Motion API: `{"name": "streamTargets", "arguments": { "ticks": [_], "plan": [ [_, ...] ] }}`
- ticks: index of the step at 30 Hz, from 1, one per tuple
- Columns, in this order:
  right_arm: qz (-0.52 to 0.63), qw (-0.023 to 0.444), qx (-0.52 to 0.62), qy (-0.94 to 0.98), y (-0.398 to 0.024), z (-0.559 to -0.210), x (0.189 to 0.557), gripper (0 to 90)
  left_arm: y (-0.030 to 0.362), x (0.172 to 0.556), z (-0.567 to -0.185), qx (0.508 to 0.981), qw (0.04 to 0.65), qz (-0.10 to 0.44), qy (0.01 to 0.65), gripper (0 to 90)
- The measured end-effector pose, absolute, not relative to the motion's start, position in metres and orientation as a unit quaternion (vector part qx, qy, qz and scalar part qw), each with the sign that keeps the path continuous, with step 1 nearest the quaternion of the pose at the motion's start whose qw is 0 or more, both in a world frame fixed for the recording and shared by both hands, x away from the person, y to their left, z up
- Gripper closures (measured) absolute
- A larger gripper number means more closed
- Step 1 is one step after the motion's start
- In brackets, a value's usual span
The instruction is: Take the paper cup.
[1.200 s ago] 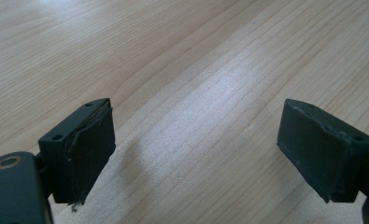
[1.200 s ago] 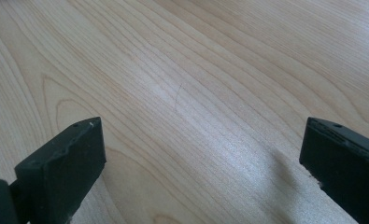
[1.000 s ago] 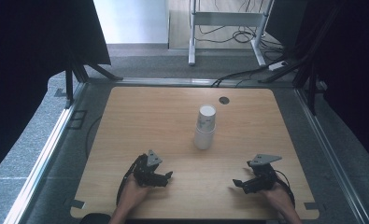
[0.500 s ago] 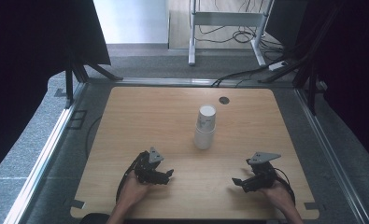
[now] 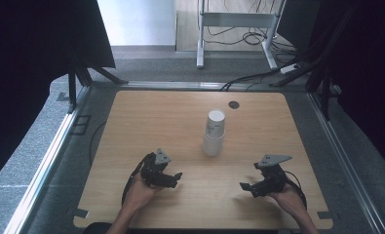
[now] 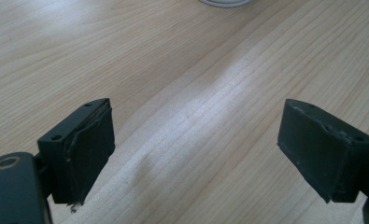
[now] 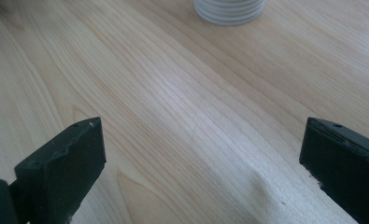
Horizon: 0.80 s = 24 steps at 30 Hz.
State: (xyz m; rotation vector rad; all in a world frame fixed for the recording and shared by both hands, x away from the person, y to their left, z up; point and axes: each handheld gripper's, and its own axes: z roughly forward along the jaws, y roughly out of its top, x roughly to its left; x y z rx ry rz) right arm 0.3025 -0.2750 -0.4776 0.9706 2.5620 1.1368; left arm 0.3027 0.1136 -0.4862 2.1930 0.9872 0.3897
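Observation:
A stack of white paper cups [image 5: 213, 132] stands upside down near the middle of the wooden table [image 5: 146, 122]. My left gripper [image 5: 176, 178] rests low at the front left, jaws open with only bare wood between them [image 6: 196, 144]. At the front right my right gripper [image 5: 246, 186] also stands open over bare wood [image 7: 201, 158]. Each points inward and toward the cups. The ribbed rims of the cup stack [image 7: 230, 10] lie at the top edge of the right gripper view, and a sliver of the stack [image 6: 225, 2] at the top of the left gripper view.
A small dark round grommet [image 5: 234, 104] sits near the table's far edge. Black frame legs [image 5: 78, 78] and cables [image 5: 248, 78] lie on the grey floor around the table. A white stand [image 5: 234, 22] is behind.

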Motion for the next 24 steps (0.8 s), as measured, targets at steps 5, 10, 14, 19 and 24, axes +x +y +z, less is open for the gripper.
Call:
{"name": "streamTargets", "arguments": {
  "ticks": [5,10,14,19,24],
  "plan": [
    [0.383,0.087,0.325,0.86,-0.276,-0.471,0.306,0.1,0.115,0.307,-0.481,0.837,0.36,0.141,0.388,10.9],
    [0.379,0.087,0.322,0.863,-0.274,-0.467,0.309,0.2,0.116,0.31,-0.478,0.835,0.37,0.133,0.386,10.8],
    [0.373,0.086,0.318,0.867,-0.271,-0.463,0.312,0.9,0.115,0.315,-0.474,0.838,0.369,0.134,0.379,10.9],
    [0.372,0.085,0.303,0.873,-0.268,-0.458,0.314,4.1,0.111,0.319,-0.471,0.842,0.365,0.137,0.372,10.9],
    [0.37,0.09,0.3,0.875,-0.264,-0.452,0.318,3.6,0.105,0.322,-0.469,0.847,0.361,0.139,0.364,10.9]
  ]
}}
